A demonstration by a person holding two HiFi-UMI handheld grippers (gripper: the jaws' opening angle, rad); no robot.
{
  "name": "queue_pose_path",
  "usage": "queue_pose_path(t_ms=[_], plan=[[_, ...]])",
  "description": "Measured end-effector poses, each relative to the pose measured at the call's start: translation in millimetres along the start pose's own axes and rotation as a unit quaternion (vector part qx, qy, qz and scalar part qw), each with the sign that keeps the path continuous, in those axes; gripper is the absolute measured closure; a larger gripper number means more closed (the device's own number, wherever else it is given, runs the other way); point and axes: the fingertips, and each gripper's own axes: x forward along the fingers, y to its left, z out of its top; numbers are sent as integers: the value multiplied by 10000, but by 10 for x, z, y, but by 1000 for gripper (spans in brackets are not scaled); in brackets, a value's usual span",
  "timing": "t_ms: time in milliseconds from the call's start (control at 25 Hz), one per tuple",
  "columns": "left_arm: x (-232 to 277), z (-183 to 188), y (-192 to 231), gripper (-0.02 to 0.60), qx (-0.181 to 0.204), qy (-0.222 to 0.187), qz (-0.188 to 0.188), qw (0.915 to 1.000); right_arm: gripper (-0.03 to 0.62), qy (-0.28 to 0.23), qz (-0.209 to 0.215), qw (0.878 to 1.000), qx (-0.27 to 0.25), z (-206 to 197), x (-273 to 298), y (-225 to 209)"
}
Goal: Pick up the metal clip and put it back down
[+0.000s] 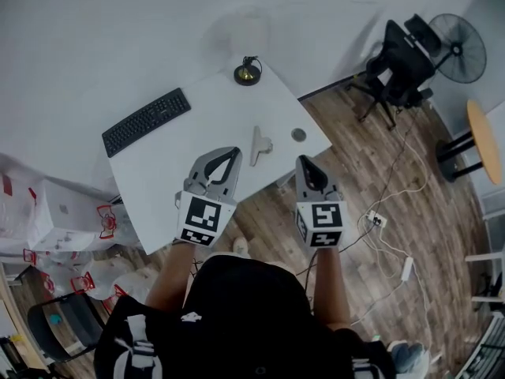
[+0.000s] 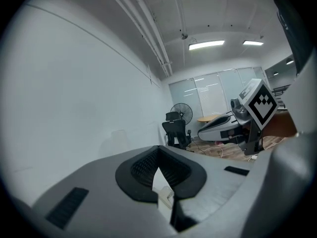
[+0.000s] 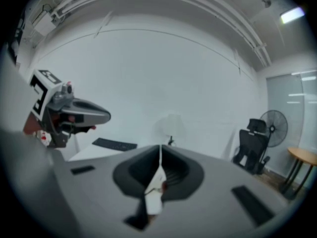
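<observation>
The metal clip (image 1: 259,144) lies on the white table (image 1: 158,188), near its front right part. My left gripper (image 1: 236,151) hangs over the table just left of the clip, its tip close beside it. Its jaws meet at the tip, shut on nothing (image 2: 158,148). My right gripper (image 1: 303,159) is held to the right of the clip, at the table's front edge, also shut and empty (image 3: 160,147). Neither gripper touches the clip. Each gripper view shows the other gripper from the side (image 2: 247,118) (image 3: 64,110). The clip does not show clearly in the gripper views.
A black keyboard (image 1: 146,121) lies at the table's left and a small lamp (image 1: 247,71) at its far corner. A round cap (image 1: 298,134) sits right of the clip. An office chair (image 1: 402,61), fan (image 1: 458,47), round wooden table (image 1: 483,139) and floor cables (image 1: 377,219) are to the right.
</observation>
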Motion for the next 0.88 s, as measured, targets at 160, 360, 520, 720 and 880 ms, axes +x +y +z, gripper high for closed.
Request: queue_pose_path(t_ms=[160,360,520,720,880], plan=[[117,-58,153,557,-73,-5,-56,10000,559,120,-43,9999,-63,-12,179,13],[239,-61,271,557,-115,-42,-90,9999,559,286,35,9994,-174,-14,338,32],[335,-113,333,557,-159,-16,-77,9998,559,317,112,9992,-213,-27,477,11],[477,-193,449,557,-222,67,8,9997,559,367,237,9988,-228,-46,703,-32],[665,-201,555,557,-236,99,147,9996,557,382,450,9978,-291,-30,903,-101]])
